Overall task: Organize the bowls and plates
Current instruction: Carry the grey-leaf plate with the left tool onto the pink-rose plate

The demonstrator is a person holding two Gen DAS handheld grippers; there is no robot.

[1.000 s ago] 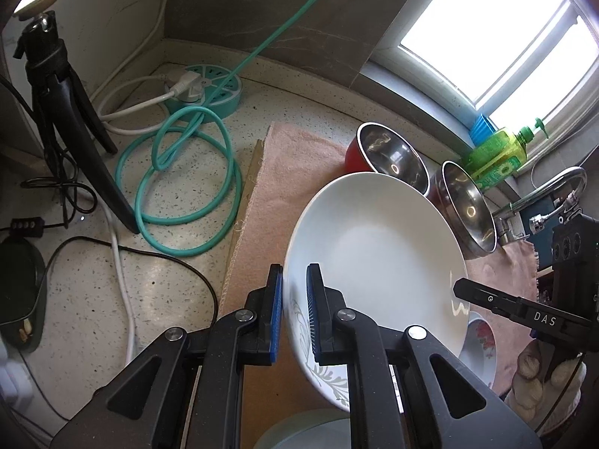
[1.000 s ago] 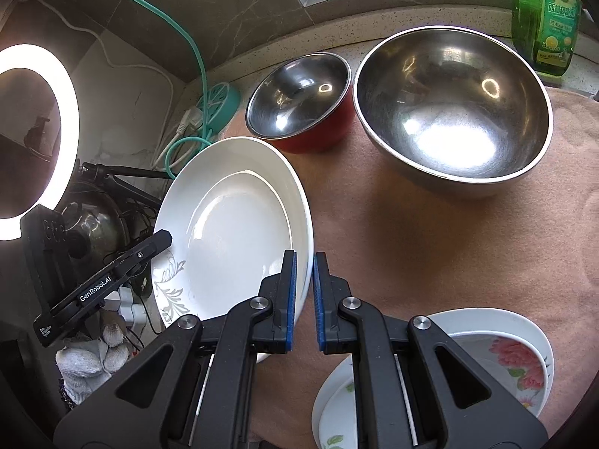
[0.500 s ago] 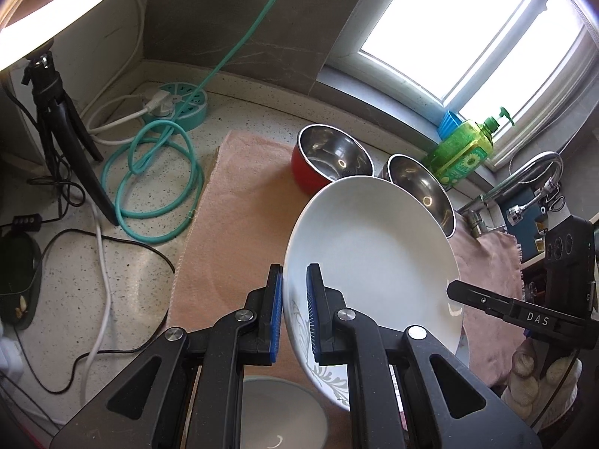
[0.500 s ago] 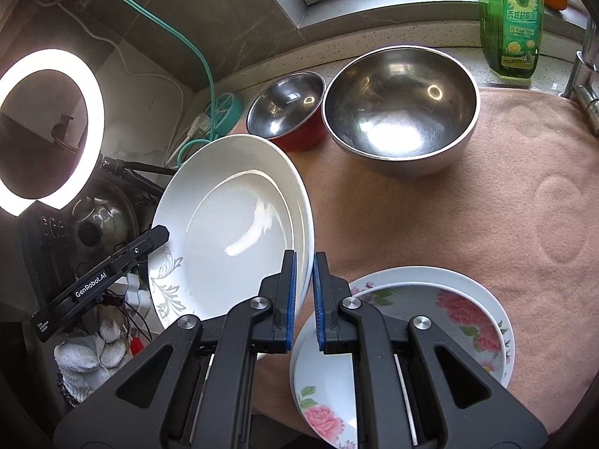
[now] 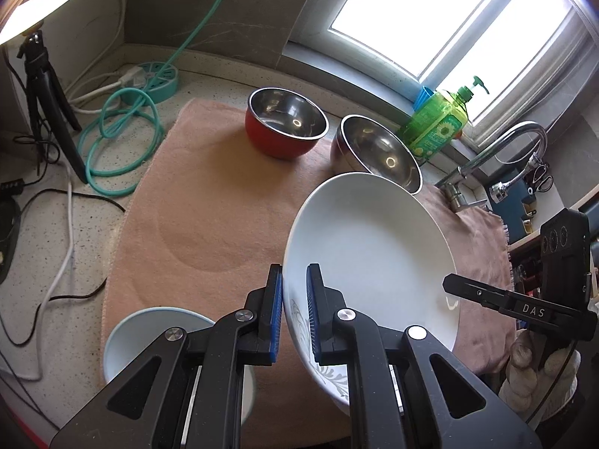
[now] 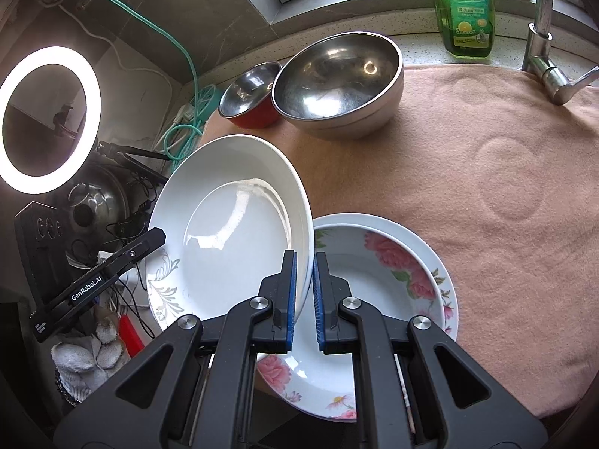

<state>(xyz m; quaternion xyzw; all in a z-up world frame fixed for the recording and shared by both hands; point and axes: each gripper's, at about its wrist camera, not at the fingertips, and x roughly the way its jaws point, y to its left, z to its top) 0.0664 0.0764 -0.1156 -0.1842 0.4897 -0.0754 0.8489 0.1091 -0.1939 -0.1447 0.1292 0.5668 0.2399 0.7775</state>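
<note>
Both grippers hold one white plate with a grey leaf print, lifted and tilted above the pink cloth. My left gripper is shut on its near rim; the plate fills the right of the left wrist view. My right gripper is shut on the opposite rim of the same plate. Under it on the cloth lies a stack of rose-pattern plates. A red steel bowl and a larger steel bowl stand at the back. A pale blue bowl sits at the cloth's near left.
A green soap bottle and a tap stand at the back right by the window. Teal hose coils, cables and a black tripod lie left of the pink cloth. A ring light glows at the left.
Both grippers have drawn back and up with the white plate. The rose-pattern plates and the pale blue bowl have come more into view.
</note>
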